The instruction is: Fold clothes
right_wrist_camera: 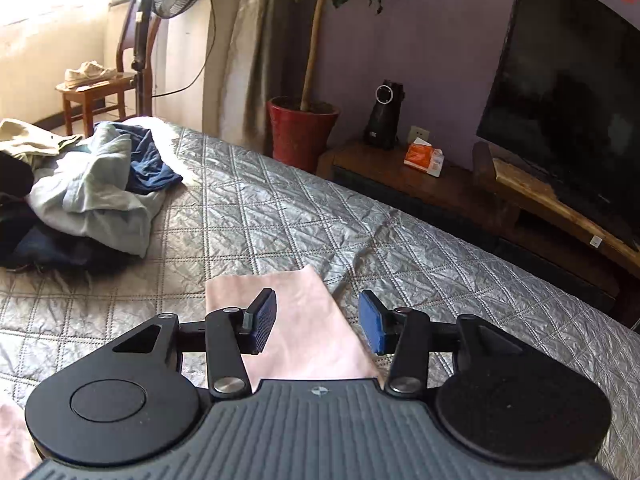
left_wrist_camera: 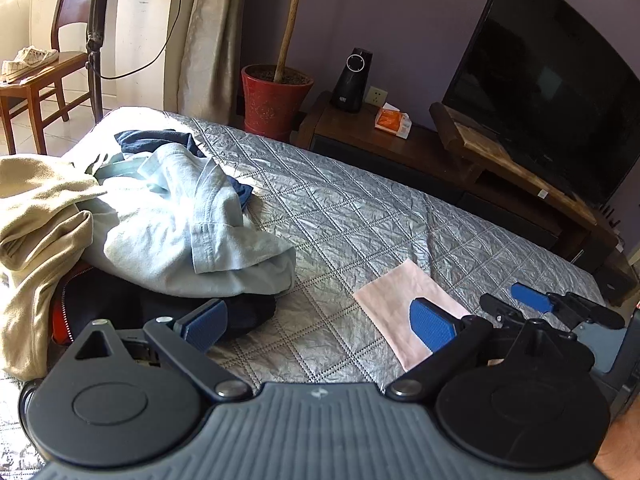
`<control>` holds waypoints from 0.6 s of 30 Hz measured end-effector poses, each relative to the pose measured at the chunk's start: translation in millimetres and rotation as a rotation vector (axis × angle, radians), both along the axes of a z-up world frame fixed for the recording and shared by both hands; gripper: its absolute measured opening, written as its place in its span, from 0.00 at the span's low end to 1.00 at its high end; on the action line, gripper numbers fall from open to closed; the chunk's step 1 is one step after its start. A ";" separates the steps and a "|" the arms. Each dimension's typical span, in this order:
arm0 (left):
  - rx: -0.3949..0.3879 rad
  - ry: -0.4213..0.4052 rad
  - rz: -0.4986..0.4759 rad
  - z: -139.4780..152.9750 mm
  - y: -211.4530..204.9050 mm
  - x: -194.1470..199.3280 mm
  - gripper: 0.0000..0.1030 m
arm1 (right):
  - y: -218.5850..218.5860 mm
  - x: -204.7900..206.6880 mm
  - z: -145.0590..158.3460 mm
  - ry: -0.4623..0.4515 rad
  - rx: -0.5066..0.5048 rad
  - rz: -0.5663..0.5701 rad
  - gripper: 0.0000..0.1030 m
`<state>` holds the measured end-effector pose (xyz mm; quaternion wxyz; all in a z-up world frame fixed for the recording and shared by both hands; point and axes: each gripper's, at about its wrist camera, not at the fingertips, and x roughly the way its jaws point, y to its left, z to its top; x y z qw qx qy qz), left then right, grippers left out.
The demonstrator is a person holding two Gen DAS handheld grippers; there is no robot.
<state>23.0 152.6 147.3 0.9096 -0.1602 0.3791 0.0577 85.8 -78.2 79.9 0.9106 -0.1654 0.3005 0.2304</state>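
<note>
From the left wrist camera, the left gripper (left_wrist_camera: 320, 326) hangs over a silver quilted bedspread (left_wrist_camera: 352, 216) with its jaws spread wide and nothing between them; one blue pad sits at the edge of the clothes pile, the other over a corner of the folded pink cloth (left_wrist_camera: 394, 300). This view alone shows the pile close up: a pale blue shirt (left_wrist_camera: 188, 232) crumpled on top, a beige garment (left_wrist_camera: 36, 216) slumped at the left, dark clothing (left_wrist_camera: 160, 308) beneath with a flash of orange-red lining, and a navy garment (left_wrist_camera: 160, 140) at the far side. It also catches the right gripper (left_wrist_camera: 568, 308) just beside, at the right edge, over the bedspread past the pink cloth. From the right wrist camera, the right gripper (right_wrist_camera: 318, 322) has its jaws about half open, clamping nothing, with the pink cloth (right_wrist_camera: 304, 320) lying on the bedspread beneath and between the pads. Only here does the cloth show in full width: a flat, smooth, neatly folded rectangle with crisp edges, near the front of the bed and well apart from the pile at the far left. More pink fabric (right_wrist_camera: 12, 436) shows in the lower left corner. Both views share the red plant pot (right_wrist_camera: 302, 132), the black speaker (right_wrist_camera: 384, 116), the orange tissue packet (right_wrist_camera: 425, 157) and the dark television (right_wrist_camera: 568, 92).
</note>
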 end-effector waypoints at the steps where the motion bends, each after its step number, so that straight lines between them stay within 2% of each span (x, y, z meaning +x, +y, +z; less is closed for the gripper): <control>1: 0.002 0.005 0.004 -0.8 1.0 0.2 0.94 | 14.9 -1.4 -6.7 0.026 -0.021 0.030 0.53; 4: 0.018 0.021 0.015 -2.8 2.9 0.9 0.94 | 57.0 0.8 -28.7 0.114 -0.074 0.083 0.52; 7: 0.013 0.020 0.032 -1.9 7.3 0.6 0.94 | 79.6 16.0 -46.6 0.166 -0.061 0.043 0.47; 11: 0.007 0.018 0.041 -0.8 13.2 -0.2 0.94 | 91.5 33.0 -57.6 0.188 -0.049 -0.021 0.49; 12: 0.005 0.019 0.044 -0.7 14.7 -0.4 0.94 | 91.2 37.3 -60.6 0.197 -0.048 -0.040 0.44; 13: 0.000 0.018 0.047 -0.6 16.2 -0.8 0.94 | 90.7 41.6 -63.5 0.206 -0.047 -0.060 0.20; 14: -0.005 0.016 0.050 -0.4 17.6 -1.2 0.94 | 89.0 44.1 -62.3 0.218 -0.034 -0.079 0.04; 15: -0.007 0.016 0.053 -0.3 18.9 -1.6 0.94 | 87.2 46.4 -60.7 0.230 -0.021 -0.097 0.02; 17: -0.009 0.015 0.061 0.2 21.1 -2.1 0.94 | 86.0 39.8 -52.4 0.263 0.071 -0.034 0.01; 18: -0.010 0.014 0.066 0.6 22.2 -2.6 0.94 | 88.1 26.8 -44.5 0.245 0.088 0.027 0.01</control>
